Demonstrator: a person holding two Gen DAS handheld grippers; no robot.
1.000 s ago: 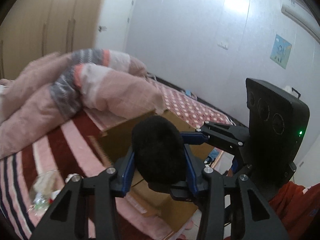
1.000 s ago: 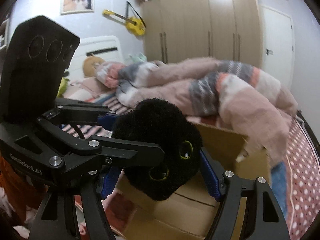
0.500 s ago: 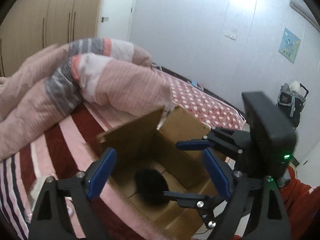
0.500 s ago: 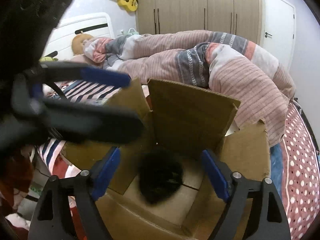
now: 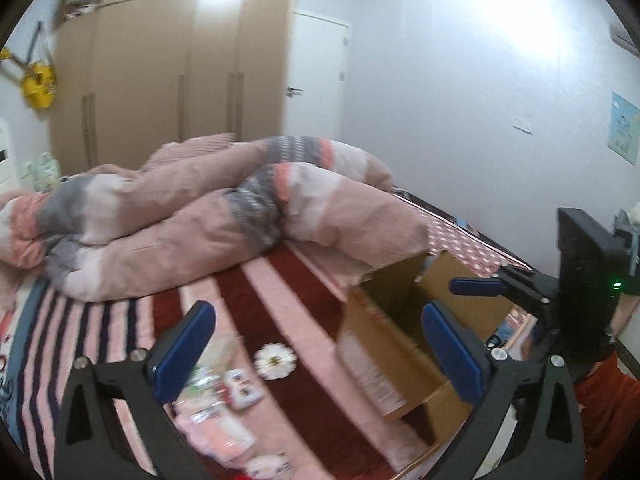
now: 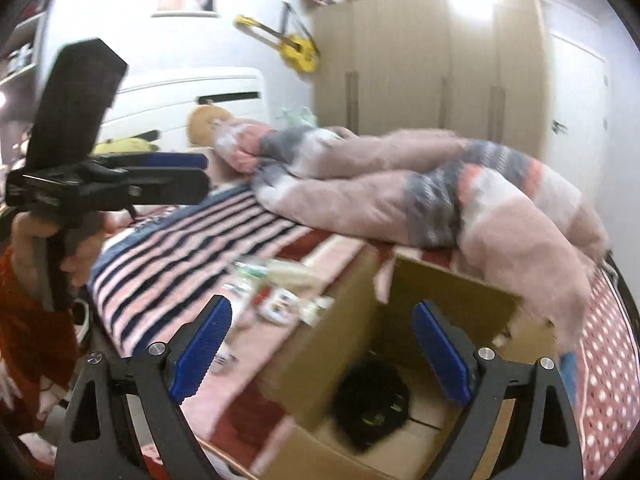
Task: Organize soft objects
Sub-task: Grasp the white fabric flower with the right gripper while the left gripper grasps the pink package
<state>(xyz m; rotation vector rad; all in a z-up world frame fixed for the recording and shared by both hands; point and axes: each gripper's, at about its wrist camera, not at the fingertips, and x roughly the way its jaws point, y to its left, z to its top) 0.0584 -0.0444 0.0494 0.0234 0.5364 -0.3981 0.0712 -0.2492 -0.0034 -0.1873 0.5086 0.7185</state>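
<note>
A black plush toy (image 6: 372, 400) with yellow-green eyes lies on the floor of an open cardboard box (image 6: 332, 344) on the bed. The box also shows in the left wrist view (image 5: 384, 356), its inside mostly hidden there. My right gripper (image 6: 320, 344) is open and empty, above the box's left wall. My left gripper (image 5: 320, 344) is open and empty, over the striped blanket left of the box. The right gripper shows in the left wrist view (image 5: 476, 286), and the left gripper shows in the right wrist view (image 6: 176, 160).
Several small packets and a white flower-shaped item (image 5: 276, 361) lie on the striped blanket (image 5: 120, 320) left of the box. A rumpled pink and grey duvet (image 5: 240, 216) fills the far side of the bed. Wardrobes (image 5: 168, 80) and a door stand behind.
Both grippers held the black plush a second ago, then opened and dropped it into the box. Both have since lifted and swung left, away from the box.
</note>
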